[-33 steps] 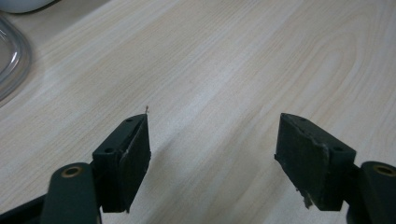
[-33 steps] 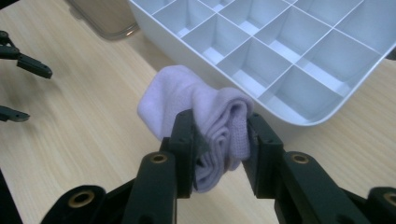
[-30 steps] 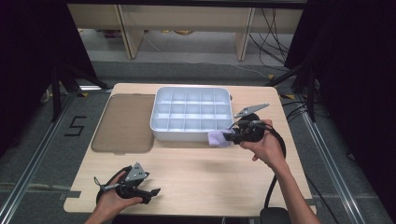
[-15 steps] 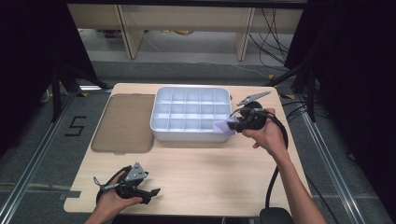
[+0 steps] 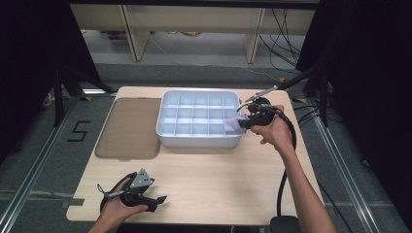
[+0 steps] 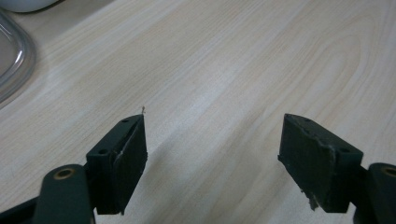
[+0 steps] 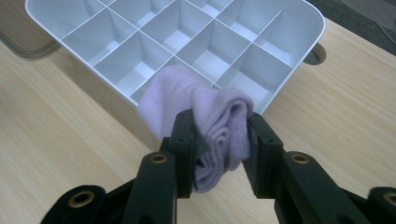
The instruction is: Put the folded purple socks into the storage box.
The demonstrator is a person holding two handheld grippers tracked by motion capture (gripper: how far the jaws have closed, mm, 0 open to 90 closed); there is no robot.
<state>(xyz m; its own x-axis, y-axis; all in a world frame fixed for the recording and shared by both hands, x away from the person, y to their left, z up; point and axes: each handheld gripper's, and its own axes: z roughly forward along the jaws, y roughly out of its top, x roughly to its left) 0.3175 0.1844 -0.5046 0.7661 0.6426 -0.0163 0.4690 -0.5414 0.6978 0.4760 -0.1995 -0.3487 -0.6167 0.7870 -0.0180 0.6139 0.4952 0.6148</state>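
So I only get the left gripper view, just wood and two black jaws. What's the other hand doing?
Observer: The right gripper is shut on a folded lilac cloth.
Operator: Where's it holding that?
Observer: At the right end of a white divided tray, with the cloth over the rim there.
Operator: Is stuff in the tray?
Observer: No, the compartments that show are bare.
Operator: And that clear curvy thing in my corner?
Observer: It's a brownish see-through lid lying flat on the table, left of the tray. Your left gripper sits open near the table's front edge.
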